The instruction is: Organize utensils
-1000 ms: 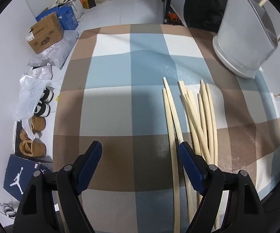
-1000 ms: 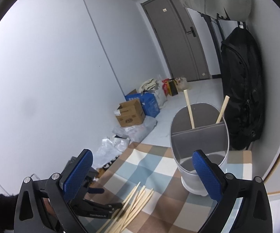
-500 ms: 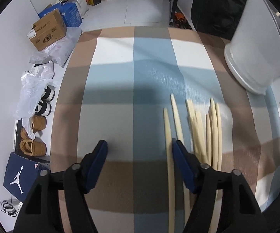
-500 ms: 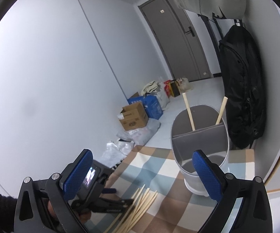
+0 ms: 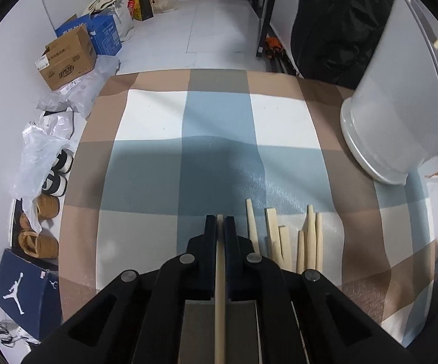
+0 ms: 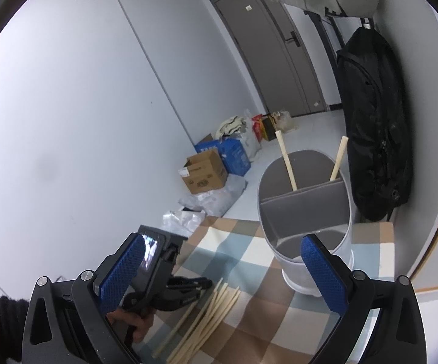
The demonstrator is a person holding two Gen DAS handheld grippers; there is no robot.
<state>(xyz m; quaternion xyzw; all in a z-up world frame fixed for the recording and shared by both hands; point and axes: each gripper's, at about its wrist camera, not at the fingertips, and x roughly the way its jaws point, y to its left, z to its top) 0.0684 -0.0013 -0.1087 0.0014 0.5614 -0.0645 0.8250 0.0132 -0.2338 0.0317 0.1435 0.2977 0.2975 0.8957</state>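
Left gripper [image 5: 220, 227] clamped on 1 chopstick [image 5: 219, 288], pointing 12 o'clock; right gripper [image 6: 223, 276] spread wide, raised.

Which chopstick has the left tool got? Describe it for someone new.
On the checked tablecloth, a row of pale wooden chopsticks lies left of the white holder. It is the leftmost chopstick, the only one pinched between the left tool fingers.

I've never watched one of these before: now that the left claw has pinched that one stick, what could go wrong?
The left gripper holds just one chopstick, pinched near its end, so it might swing or slip when lifted. The loose chopsticks lie right beside it and could get knocked. The holder is narrow, with two chopsticks already inside, so the drop-in could miss.
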